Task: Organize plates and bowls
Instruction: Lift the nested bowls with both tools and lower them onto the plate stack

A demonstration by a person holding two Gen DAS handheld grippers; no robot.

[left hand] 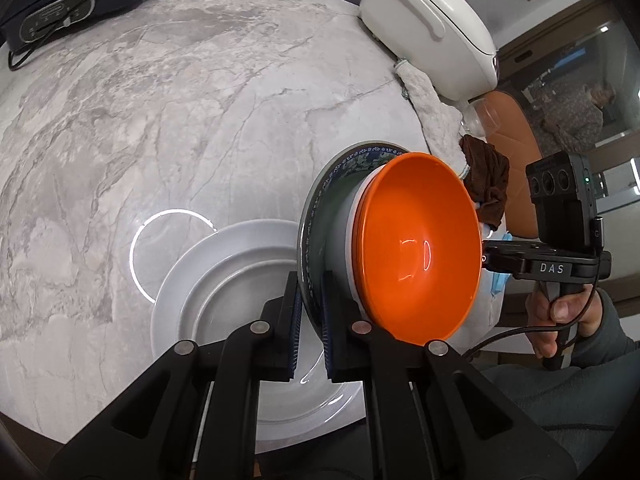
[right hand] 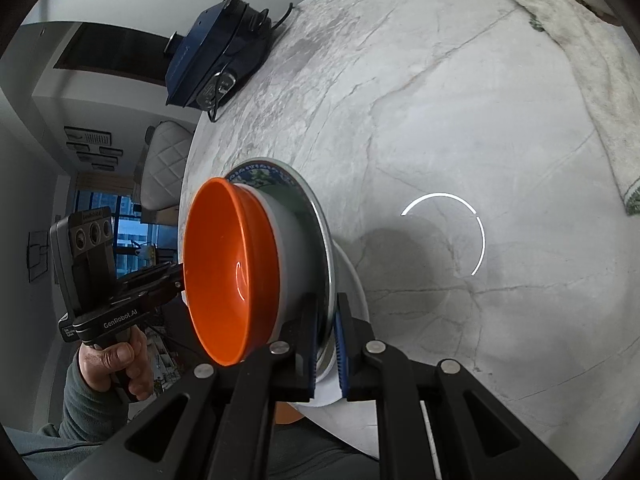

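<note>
Patterned plate (left hand: 316, 196), bearing an orange bowl (left hand: 420, 248), rim-clamped by both claws above bare marble table (left hand: 160, 120).

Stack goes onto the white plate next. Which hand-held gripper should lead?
Left, probably. Both the left hand-held gripper and right hand-held gripper pinch the patterned plate carrying the orange bowl; the white plate lies directly beneath the left.

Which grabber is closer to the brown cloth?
Right. The right gripper clamps the plate by its rim on the side of the brown cloth; the left gripper clamps the opposite rim, the orange bowl between it and the cloth.
</note>
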